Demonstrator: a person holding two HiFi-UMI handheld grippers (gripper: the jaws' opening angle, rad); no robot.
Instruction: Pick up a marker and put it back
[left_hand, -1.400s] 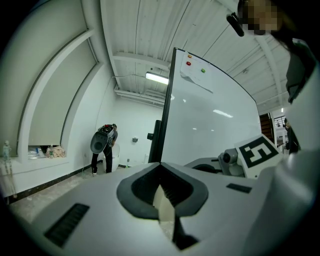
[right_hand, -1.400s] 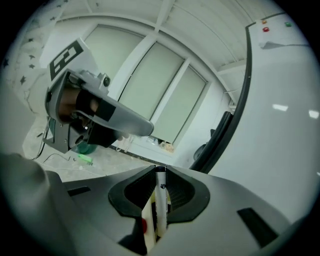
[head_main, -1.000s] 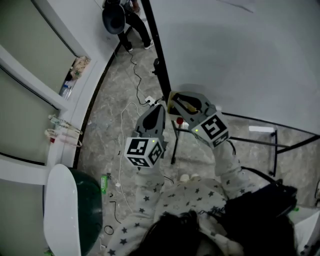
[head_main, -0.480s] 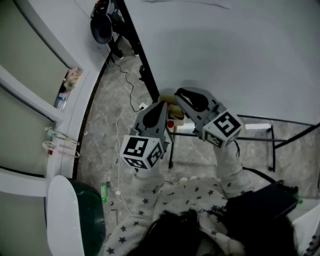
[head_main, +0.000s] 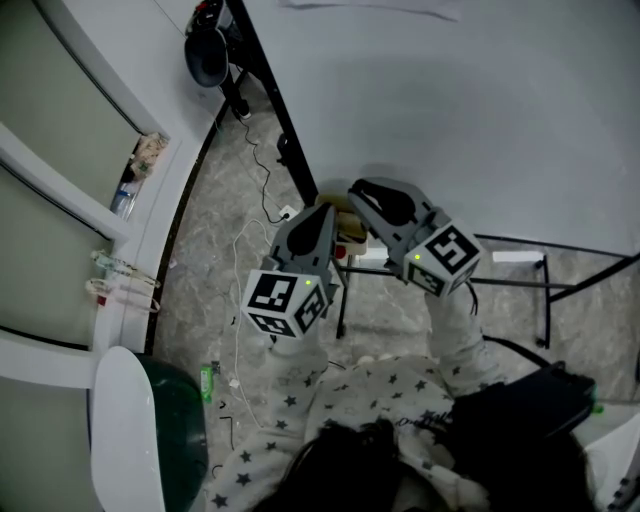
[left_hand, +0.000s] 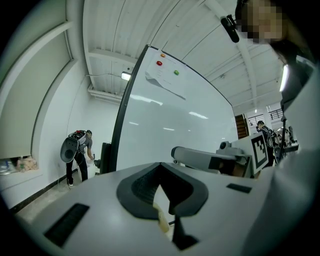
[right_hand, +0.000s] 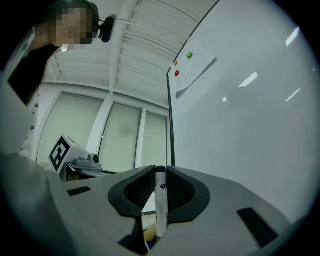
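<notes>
A white marker with a black cap stands upright between the pads of my right gripper, which is shut on it. In the head view the right gripper points at the lower edge of the whiteboard, and the marker itself is hidden there. My left gripper is just to its left, pointing the same way. In the left gripper view the left gripper has its tips together with nothing held. A small red and yellow item lies below, between the two grippers.
The whiteboard's black frame post and stand legs are close by. Cables trail over the stone floor. A green and white chair stands at lower left. A person with a backpack bends over far off. A paper with magnets hangs on the board.
Over the last second the head view shifted, and both grippers sit slightly nearer the whiteboard's lower edge. In the last half second nothing visibly moved. The marker stays gripped.
</notes>
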